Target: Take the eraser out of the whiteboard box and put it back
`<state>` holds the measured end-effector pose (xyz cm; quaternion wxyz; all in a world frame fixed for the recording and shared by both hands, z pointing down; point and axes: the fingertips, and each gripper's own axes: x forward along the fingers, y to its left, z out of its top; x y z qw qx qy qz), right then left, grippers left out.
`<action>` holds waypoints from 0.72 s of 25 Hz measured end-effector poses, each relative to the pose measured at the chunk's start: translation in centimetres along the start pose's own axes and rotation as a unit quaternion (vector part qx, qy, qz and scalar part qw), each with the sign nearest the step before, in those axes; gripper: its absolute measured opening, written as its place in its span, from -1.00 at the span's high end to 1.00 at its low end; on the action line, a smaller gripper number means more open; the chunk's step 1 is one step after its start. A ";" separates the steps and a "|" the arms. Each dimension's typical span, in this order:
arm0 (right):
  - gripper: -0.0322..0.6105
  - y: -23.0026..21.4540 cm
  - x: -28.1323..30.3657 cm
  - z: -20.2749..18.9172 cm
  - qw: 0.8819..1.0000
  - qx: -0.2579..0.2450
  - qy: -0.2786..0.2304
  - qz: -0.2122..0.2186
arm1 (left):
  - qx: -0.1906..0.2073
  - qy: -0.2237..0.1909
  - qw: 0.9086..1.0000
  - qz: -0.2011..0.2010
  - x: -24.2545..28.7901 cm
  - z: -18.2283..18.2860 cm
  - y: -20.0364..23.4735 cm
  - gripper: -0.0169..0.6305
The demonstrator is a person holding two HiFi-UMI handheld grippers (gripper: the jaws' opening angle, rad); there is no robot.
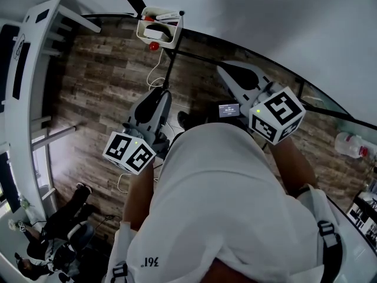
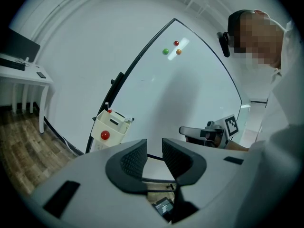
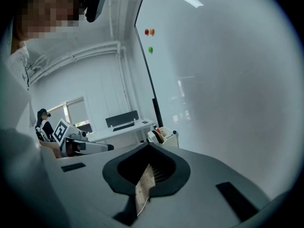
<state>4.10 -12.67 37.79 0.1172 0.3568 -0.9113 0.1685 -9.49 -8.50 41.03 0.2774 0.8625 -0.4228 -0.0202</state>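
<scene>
The cream whiteboard box [image 1: 148, 35] hangs at the lower edge of the whiteboard [image 2: 190, 84], with a red round magnet [image 1: 154, 46] on its front. A white eraser [image 1: 156, 33] lies inside it beside some markers. My left gripper [image 1: 163, 94] is held short of the box, its jaws parted with nothing between them. The left gripper view shows the box [image 2: 110, 127] ahead and to the left of the left gripper [image 2: 153, 156]. My right gripper [image 1: 224, 71] hovers to the right, shut and empty; in its own view the right gripper [image 3: 148, 146] points past the box [image 3: 166, 137].
A white desk [image 1: 26, 69] stands along the left over the wooden floor [image 1: 100, 75]. A cable [image 1: 154, 75] hangs below the box. Another person sits at the lower left [image 1: 59, 234]. A small screen [image 1: 228, 109] shows between the grippers.
</scene>
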 end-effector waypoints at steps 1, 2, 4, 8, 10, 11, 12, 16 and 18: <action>0.82 0.0 0.1 0.0 1.000 -0.002 0.000 0.000 | -0.001 0.001 1.000 0.000 0.0 0.0 0.0 0.62; 0.82 0.1 0.1 0.1 1.000 -0.003 0.000 0.001 | -0.002 0.002 1.000 0.000 0.0 0.0 0.1 0.62; 0.82 0.1 0.4 0.3 1.000 -0.005 -0.001 0.001 | -0.004 0.002 1.000 0.001 -0.1 0.1 0.3 0.62; 0.82 0.2 0.7 0.7 1.000 -0.010 -0.004 0.003 | -0.010 0.003 1.000 0.004 -0.2 0.2 0.6 0.62; 0.82 0.1 0.8 0.7 1.000 -0.010 -0.004 0.003 | -0.013 0.002 1.000 0.007 -0.4 0.2 0.7 0.62; 0.82 0.1 0.8 0.8 1.000 -0.011 -0.005 0.003 | -0.015 0.002 1.000 0.009 -0.5 0.2 0.8 0.62; 0.82 0.1 0.8 0.8 1.000 -0.012 -0.005 0.004 | -0.016 0.003 1.000 0.010 -0.5 0.1 0.9 0.62; 0.82 -0.4 1.1 0.8 1.000 -0.011 -0.008 0.004 | -0.019 0.006 1.000 0.013 -0.3 -0.2 1.2 0.62; 0.82 -0.8 1.2 0.8 1.000 -0.010 -0.009 0.003 | -0.020 0.007 1.000 0.013 0.0 -0.4 1.3 0.62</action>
